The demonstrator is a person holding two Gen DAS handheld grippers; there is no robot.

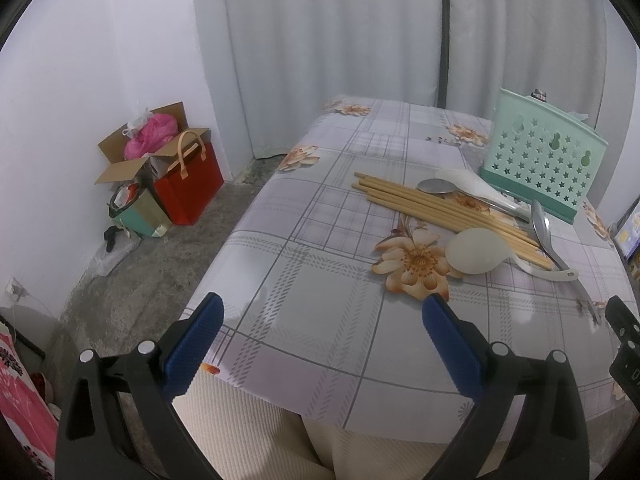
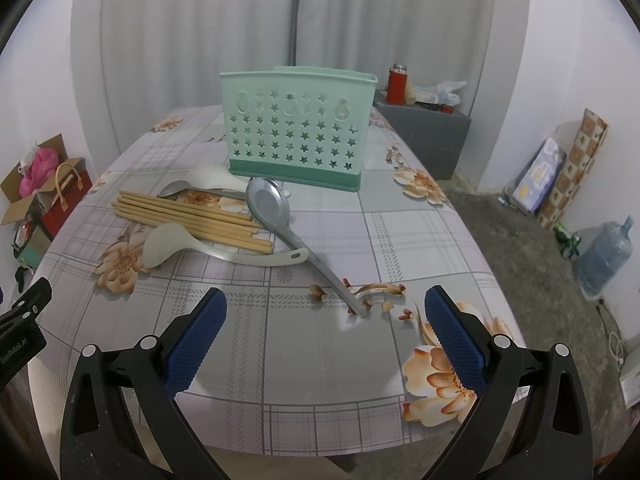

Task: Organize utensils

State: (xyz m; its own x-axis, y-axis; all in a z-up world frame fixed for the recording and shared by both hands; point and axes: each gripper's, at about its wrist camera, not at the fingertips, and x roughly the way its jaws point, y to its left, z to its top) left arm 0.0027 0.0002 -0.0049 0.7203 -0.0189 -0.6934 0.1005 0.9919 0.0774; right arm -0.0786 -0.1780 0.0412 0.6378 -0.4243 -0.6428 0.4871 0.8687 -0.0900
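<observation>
Right gripper (image 2: 326, 332): jaws spread wide, holding nothing, hovering low over the near end of the table (image 2: 320, 380), well short of the holder (image 2: 298, 128)

Left gripper (image 1: 323, 334): likewise spread and empty, at the table's near left corner, farther from the holder than any utensil

Ladle (image 2: 267, 204): steel, lying just in front of the holder; bowl close to the holder's base, handle running away from it toward the right gripper, its tip the item nearest those jaws. Long axis oblique, from far-left to near-right

Chopsticks (image 2: 192, 218): a loose wooden bundle left of the ladle bowl, long axis roughly parallel to the holder's front, slightly skewed

Rice paddle (image 2: 168, 246): white, on the near side of the chopsticks from the holder, its handle overlapping their ends and reaching the ladle shaft

Second paddle (image 2: 214, 176) and steel spoon (image 2: 180, 188): between chopsticks and holder, heads to the left

Holder: green, perforated, upright, no utensils showing above its rim

Judgement: nothing is yet sorted. Likely first pick is the ladle; best taken across its shaft near the tip, jaws square to the axis, lifted before turning it upright so the bowl does not drag the paddle
</observation>
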